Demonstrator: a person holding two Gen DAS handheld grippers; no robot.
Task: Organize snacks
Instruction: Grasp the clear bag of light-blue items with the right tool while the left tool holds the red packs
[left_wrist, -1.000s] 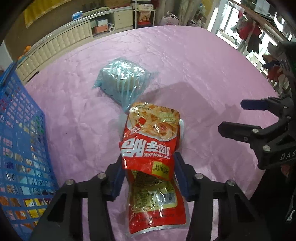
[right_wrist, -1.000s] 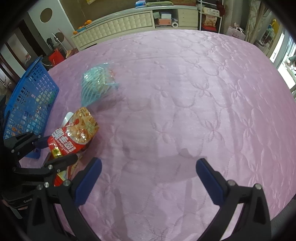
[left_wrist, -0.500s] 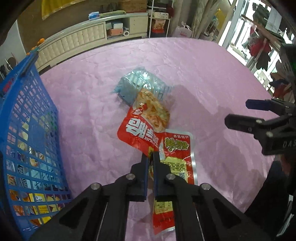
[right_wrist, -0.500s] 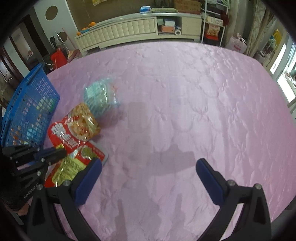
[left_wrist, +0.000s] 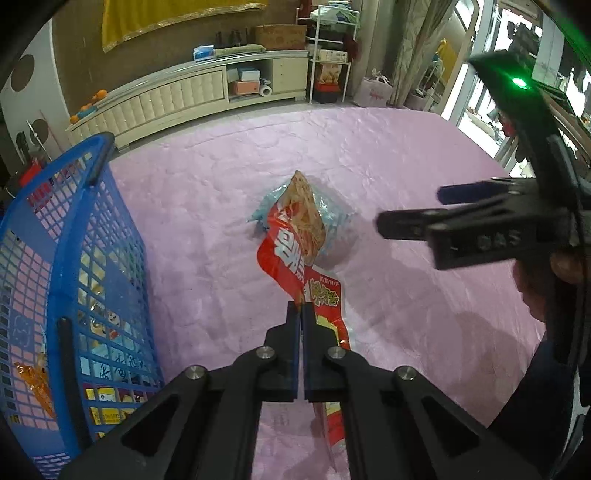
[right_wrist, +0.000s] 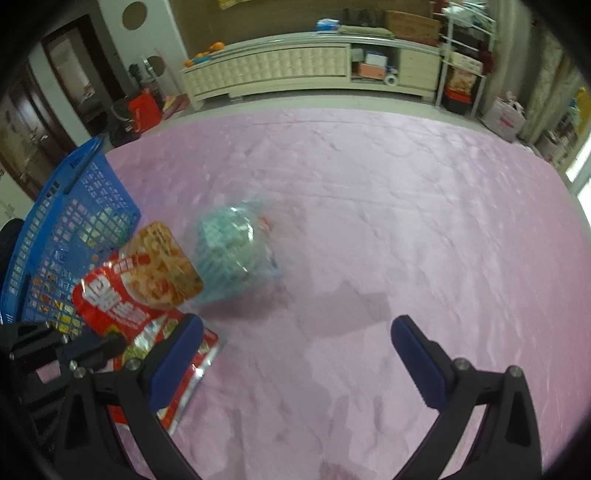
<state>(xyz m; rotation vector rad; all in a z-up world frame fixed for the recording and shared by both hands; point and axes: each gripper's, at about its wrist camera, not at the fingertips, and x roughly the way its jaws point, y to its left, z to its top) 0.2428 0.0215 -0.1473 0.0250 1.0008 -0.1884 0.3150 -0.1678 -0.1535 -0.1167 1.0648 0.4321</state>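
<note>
My left gripper (left_wrist: 300, 314) is shut on a red snack packet (left_wrist: 295, 240) and holds it lifted, edge-on, above the pink table (left_wrist: 406, 177). A second red packet (left_wrist: 328, 317) lies flat under it. A pale blue snack bag (left_wrist: 332, 218) lies just beyond. In the right wrist view the red packet (right_wrist: 144, 280) stands raised at left, the blue bag (right_wrist: 232, 247) behind it, blurred. My right gripper (right_wrist: 295, 332) is open and empty over bare cloth, right of the packets; it also shows in the left wrist view (left_wrist: 410, 210).
A blue mesh basket (left_wrist: 77, 229) holding several snack packets stands at the table's left edge; it also shows in the right wrist view (right_wrist: 70, 218). A white low cabinet (left_wrist: 192, 92) runs along the far wall beyond the table.
My left gripper closed on the red packet and lifted it, turning it edge-on. The right gripper moved closer to the packets and the blue bag.
</note>
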